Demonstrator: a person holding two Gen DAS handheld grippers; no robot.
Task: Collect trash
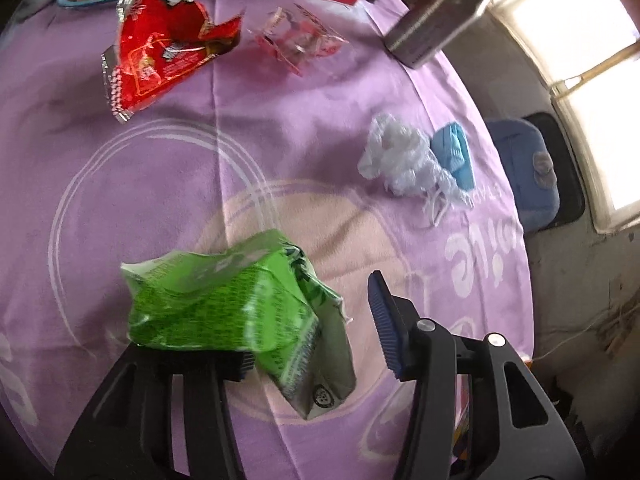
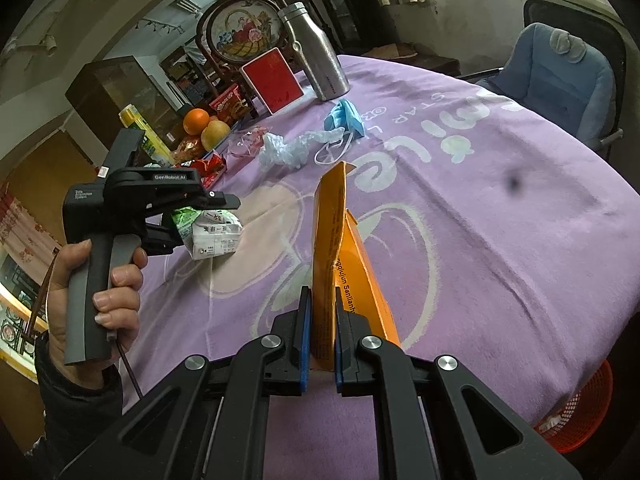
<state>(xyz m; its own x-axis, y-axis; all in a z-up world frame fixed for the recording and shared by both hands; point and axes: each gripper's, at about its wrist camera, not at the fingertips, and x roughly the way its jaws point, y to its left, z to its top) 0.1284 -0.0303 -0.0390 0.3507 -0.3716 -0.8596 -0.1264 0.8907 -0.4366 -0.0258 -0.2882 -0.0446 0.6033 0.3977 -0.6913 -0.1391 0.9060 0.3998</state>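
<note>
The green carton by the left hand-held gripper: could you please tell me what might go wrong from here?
1. The left hand-held gripper stands open, the green carton against one finger only; closing now might nudge it aside.
2. The carton is crumpled, so a grip could slip.
3. The right hand-held gripper pinches the orange box near one end; it could swing while carried to the red basket.

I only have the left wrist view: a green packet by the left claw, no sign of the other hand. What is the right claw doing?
Observer: The right claw is shut on a flattened orange carton, which sticks out forward from its pads.
Operator: Any bin for the trash? None shows in my view.
Observer: Yes, a red mesh basket sits low, past the near edge of the table.
</note>
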